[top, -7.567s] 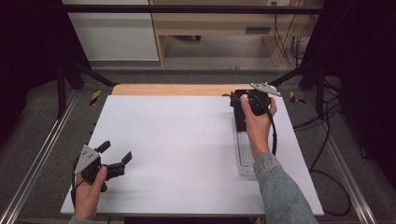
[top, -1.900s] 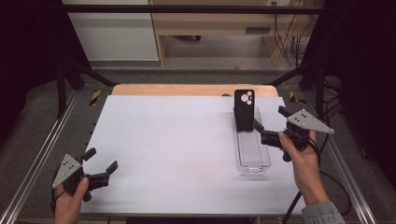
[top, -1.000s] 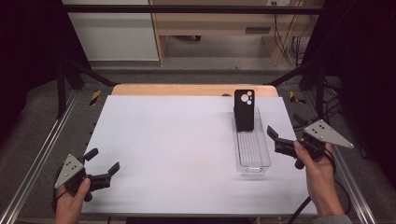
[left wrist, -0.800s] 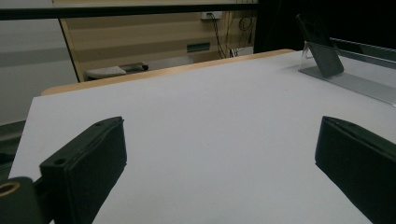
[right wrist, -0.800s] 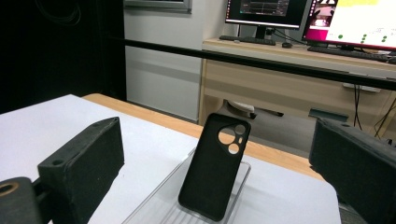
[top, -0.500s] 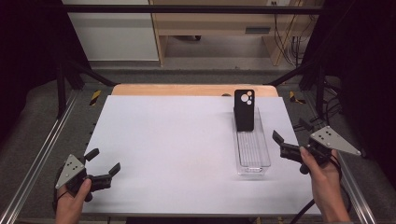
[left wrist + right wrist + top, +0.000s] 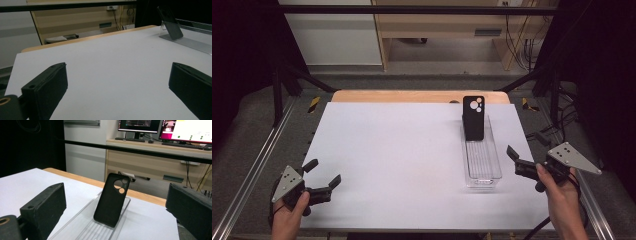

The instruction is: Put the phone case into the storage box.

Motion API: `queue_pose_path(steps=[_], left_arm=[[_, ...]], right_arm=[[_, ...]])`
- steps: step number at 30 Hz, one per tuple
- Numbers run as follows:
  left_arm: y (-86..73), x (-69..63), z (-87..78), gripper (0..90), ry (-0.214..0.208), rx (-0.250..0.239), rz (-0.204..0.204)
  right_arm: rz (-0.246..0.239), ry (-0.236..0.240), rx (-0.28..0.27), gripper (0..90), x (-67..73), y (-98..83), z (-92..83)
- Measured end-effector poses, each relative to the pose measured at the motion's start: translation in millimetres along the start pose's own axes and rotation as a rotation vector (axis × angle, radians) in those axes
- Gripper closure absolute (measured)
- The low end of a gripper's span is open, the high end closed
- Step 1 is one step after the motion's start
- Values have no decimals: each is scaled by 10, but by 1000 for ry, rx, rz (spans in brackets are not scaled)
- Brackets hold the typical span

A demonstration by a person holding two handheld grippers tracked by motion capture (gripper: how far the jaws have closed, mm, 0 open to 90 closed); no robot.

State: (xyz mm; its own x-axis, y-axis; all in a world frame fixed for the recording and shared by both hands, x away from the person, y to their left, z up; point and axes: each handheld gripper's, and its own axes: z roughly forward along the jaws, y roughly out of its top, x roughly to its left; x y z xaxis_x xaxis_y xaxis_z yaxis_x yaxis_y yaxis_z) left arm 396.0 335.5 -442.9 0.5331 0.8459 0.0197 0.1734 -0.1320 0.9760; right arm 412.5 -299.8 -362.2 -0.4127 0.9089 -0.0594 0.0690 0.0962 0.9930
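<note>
A black phone case [image 7: 473, 117] stands tilted against the far end of a clear plastic tray [image 7: 482, 165] on the right half of the white table. My right gripper [image 7: 526, 145] hovers open just off the tray's near right side, nothing between its fingers. Through the right gripper view the phone case [image 7: 111, 198] leans upright in the tray [image 7: 85, 230], well ahead of the wide-apart pads [image 7: 45, 207]. My left gripper [image 7: 323, 173] is open over the table's near left corner. From there the phone case [image 7: 170, 23] shows far off at the upper right.
The white table top [image 7: 402, 150] has a wooden strip [image 7: 412, 96] along its far edge. Metal frame rails [image 7: 257, 165] run down both sides. A desk with monitors [image 7: 160, 126] stands behind the table.
My right gripper has let go of the phone case, left it standing in the tray, and drawn back toward the near right edge. My left gripper has shifted slightly left and back.
</note>
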Motion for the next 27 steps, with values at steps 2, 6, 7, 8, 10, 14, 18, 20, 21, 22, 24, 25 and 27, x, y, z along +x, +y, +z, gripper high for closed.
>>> queue_pose_path(steps=[2, 6, 7, 8, 10, 14, 18, 20, 21, 22, 24, 25, 27], left_arm=[[1, 1, -3, 20, 2, -2, 1], [1, 2, -5, 20, 3, -4, 1], [1, 1, -4, 20, 0, -4, -1], [1, 0, -2, 20, -1, -4, -2], [0, -1, 0, 20, -4, -3, -1], [0, -4, 0, 20, -4, -4, -1], [-1, -6, 4, 20, -6, -2, 1], [0, -8, 5, 20, -7, -2, 2], [-1, -10, 5, 20, -8, -2, 3], [-1, -11, 5, 20, -9, -1, 4], [-2, -13, 6, 20, -10, -1, 3], [-2, -13, 6, 20, -10, -1, 4], [-3, -13, 8, 20, -10, 0, 3]], right_arm=[[4, -3, 1, 36, -5, -29, -13], [4, -5, -2, 36, -6, -76, -46], [3, -6, -4, 36, -7, -85, -50], [0, -6, -3, 36, -8, -95, -58], [-1, -6, -3, 36, -9, -121, -74], [2, -3, -4, 36, -6, -165, -97], [8, -6, -8, 36, -5, -204, -117], [9, -5, -7, 36, -3, -225, -127], [7, -5, -7, 36, -3, -233, -130], [7, -5, -7, 36, -1, -246, -136], [8, -5, -8, 36, 1, -264, -144], [8, -5, -8, 36, 2, -275, -148], [10, -5, -8, 36, 3, -291, -157]])
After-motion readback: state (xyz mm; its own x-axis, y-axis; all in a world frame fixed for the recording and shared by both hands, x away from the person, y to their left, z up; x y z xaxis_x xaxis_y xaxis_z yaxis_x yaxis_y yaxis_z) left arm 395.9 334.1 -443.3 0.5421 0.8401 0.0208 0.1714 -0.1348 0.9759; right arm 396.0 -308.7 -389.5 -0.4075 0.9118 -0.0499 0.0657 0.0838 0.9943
